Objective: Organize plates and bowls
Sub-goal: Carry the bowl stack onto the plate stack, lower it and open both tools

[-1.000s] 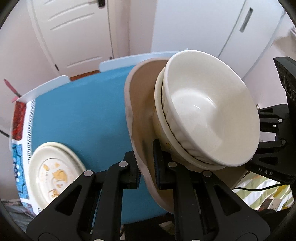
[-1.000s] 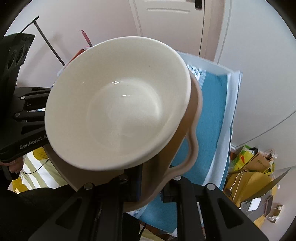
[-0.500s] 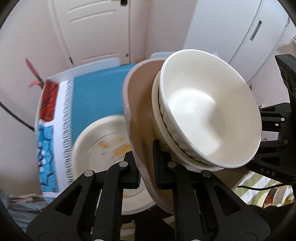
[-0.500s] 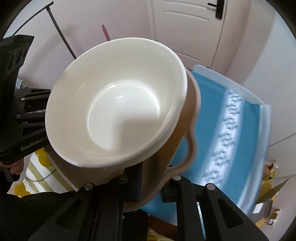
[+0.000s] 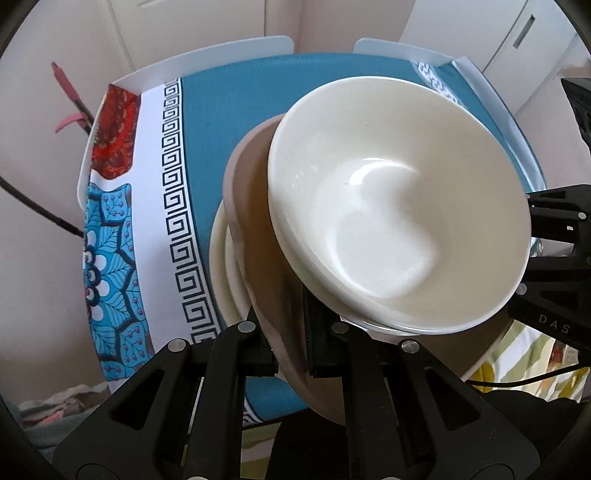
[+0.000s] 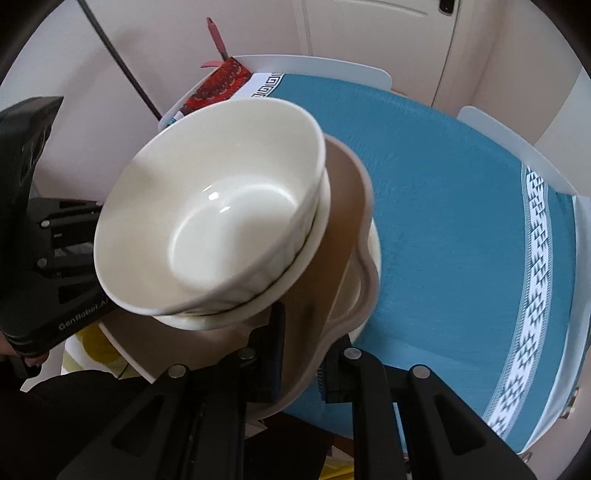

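beige plate [image 5: 255, 236] carries two nested white bowls [image 5: 399, 206], both grippers clamped on its opposite rims: left gripper [image 5: 291, 347], right gripper [image 6: 301, 354]. it hangs tilted over the cream plate [image 5: 221, 266] on the blue tablecloth [image 6: 461, 221]. level it first, lower evenly, centre over the cream plate, or the bowls could slide.

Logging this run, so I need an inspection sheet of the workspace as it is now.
Surface: table under a blue cloth with patterned ends.
Job's things: tan plate carrying two nested white bowls, held over a cream plate on the table.
Clutter: nothing seen.
Grippers: left gripper and right gripper each clamp the tan plate's rim.
Cables: black cable lower right.
Surroundings: white door, pale walls.
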Motion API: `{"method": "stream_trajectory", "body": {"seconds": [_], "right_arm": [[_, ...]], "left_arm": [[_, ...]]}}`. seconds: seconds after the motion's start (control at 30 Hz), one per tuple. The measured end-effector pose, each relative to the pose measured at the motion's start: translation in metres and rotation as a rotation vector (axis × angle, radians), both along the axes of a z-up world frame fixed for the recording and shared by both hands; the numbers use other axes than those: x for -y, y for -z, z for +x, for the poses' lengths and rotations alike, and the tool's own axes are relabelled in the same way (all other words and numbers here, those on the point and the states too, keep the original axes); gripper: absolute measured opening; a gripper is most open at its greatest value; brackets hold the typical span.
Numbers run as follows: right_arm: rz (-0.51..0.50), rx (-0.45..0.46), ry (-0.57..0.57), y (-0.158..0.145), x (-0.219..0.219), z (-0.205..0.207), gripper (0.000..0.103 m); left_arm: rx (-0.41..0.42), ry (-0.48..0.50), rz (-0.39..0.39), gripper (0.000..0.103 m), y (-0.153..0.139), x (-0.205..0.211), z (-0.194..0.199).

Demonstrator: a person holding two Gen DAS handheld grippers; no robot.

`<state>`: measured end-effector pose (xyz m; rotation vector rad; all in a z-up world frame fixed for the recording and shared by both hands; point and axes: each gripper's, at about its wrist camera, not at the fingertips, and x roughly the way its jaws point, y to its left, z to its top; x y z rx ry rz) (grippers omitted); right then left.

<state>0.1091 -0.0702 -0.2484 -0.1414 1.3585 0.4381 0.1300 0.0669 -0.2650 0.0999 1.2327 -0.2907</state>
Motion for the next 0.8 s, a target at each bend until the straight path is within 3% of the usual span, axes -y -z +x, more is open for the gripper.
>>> {"method": "stream_trajectory", "body": {"seconds": [0.6,0.8], "right_arm": [[-0.037,0.017,0.05,-0.004,-0.005,-0.004,0.014],[-0.031,-0.033,0.07,-0.005,-0.002,0.002,0.014]], "left_arm": [[0.018,0.038,0.053,0.01,0.008,0.004,0.007],[-0.05,0.079,0.08,0.016,0.006,0.012,0.007]]}}
